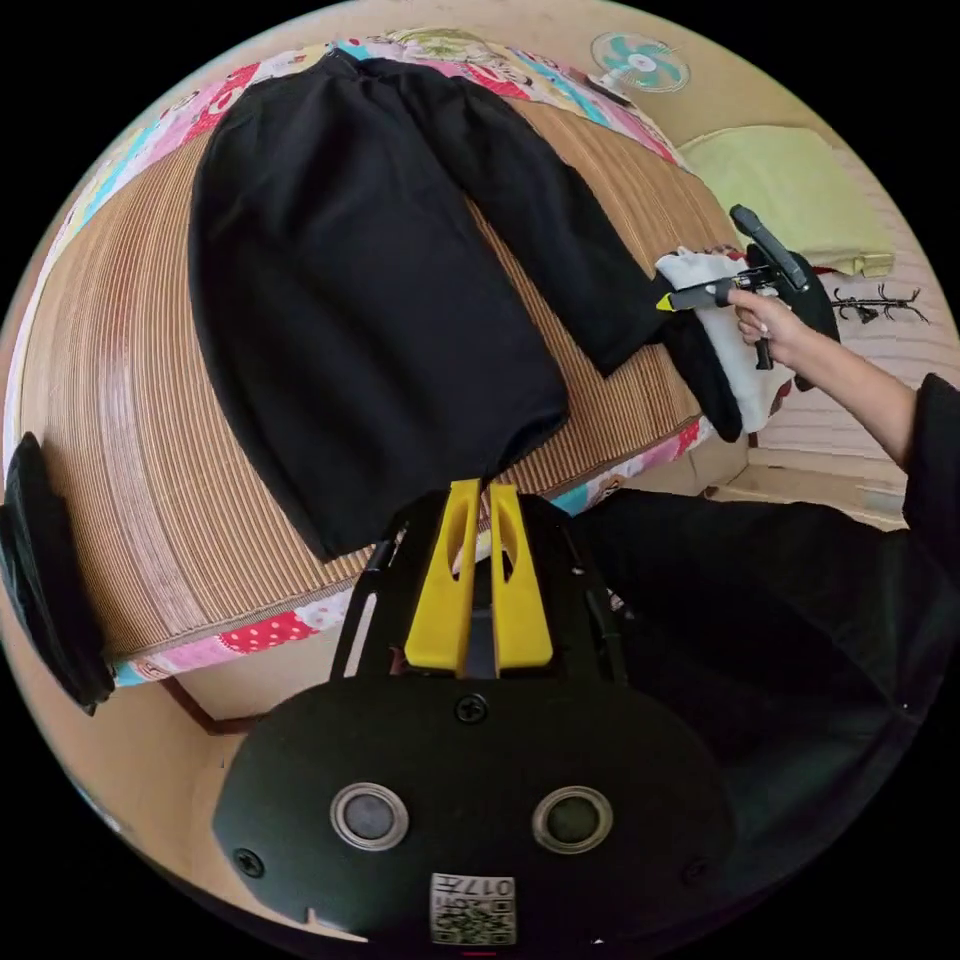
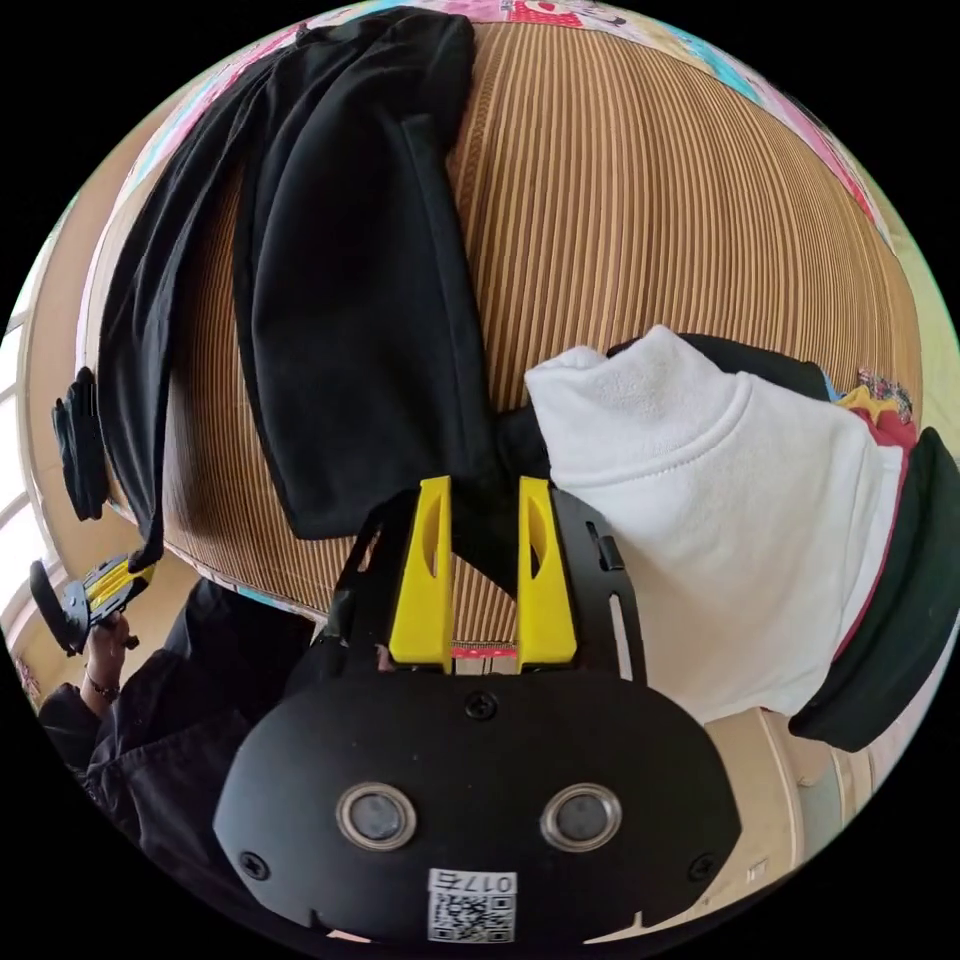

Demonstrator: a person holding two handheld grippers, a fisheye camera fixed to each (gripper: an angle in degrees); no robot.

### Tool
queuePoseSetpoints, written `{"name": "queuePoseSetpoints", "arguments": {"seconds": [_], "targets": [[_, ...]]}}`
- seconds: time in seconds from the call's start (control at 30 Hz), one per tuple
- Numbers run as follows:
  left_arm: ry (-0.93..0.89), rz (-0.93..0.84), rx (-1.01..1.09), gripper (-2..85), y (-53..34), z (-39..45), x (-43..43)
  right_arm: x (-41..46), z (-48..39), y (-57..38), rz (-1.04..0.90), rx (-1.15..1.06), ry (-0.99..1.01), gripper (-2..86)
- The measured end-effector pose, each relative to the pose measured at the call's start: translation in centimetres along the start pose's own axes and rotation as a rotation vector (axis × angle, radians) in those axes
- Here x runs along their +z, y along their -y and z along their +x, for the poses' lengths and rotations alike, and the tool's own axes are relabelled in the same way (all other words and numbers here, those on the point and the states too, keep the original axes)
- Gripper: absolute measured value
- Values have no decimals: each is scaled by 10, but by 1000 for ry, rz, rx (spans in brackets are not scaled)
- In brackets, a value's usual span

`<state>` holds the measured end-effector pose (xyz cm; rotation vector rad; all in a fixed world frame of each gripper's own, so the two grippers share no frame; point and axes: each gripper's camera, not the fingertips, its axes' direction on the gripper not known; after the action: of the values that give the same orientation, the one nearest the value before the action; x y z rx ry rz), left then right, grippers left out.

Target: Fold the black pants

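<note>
Black pants (image 1: pixel 360 290) spread flat on a bed (image 1: pixel 120 420) covered by a ribbed bamboo mat, waistband at the far edge against the patterned sheet, legs running lengthwise toward the near edge. One leg broad and straight, its hem at the near edge; the other angled out toward the near right corner. Piled at that corner, a folded white fleece garment (image 2: pixel 740 500) over darker folded clothes, lying right beside the hem of the angled leg and crowding it. Off the left edge of the bed, a dark round object (image 1: pixel 45 570), too blurred to identify. Beyond the far right corner, a small fan (image 1: pixel 640 62) and a yellow-green cushion (image 1: pixel 790 190).

Left gripper (image 1: pixel 480 495) at the near edge, yellow jaws pressed nearly together, apparently pinching the hem of the broad leg, though the contact is hard to confirm. Right gripper (image 2: pixel 485 490) at the near right corner, jaws spread either side of the angled leg's hem, cloth lying between them without being squeezed. Seen from the left gripper view, a hand (image 1: pixel 770 325) gripping the right gripper's handle beside the white garment.
</note>
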<state>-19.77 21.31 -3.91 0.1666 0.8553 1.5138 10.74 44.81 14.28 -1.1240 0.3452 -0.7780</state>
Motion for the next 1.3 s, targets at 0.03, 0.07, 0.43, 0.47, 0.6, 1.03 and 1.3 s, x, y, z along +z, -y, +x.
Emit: {"name": "queuePoseSetpoints", "arguments": {"seconds": [0.03,0.07,0.43,0.47,0.6,1.03,1.3], "targets": [[-89,-5,-57,20,-1,-4,2,-8,0,-7,20,-18,21,72],[-139,10,-77,25,-2,-6,1,-11,1,-12,23,-25,50,69],[-387,240,-113,157,73,71,-82,-103,0,-130,380,-198,542,30],[-387,243,-98,159,83,80,-85,-106,-3,-133,387,-223,555,28],[-329,118,-31,125,147,132,-65,-111,-13,-140,358,-401,696,10],[-393,154,-112,-4,104,98,-14,-98,59,34,131,-293,492,98],[-582,286,-130,-6,51,28,-50,-127,56,233,454,85,629,158]]}}
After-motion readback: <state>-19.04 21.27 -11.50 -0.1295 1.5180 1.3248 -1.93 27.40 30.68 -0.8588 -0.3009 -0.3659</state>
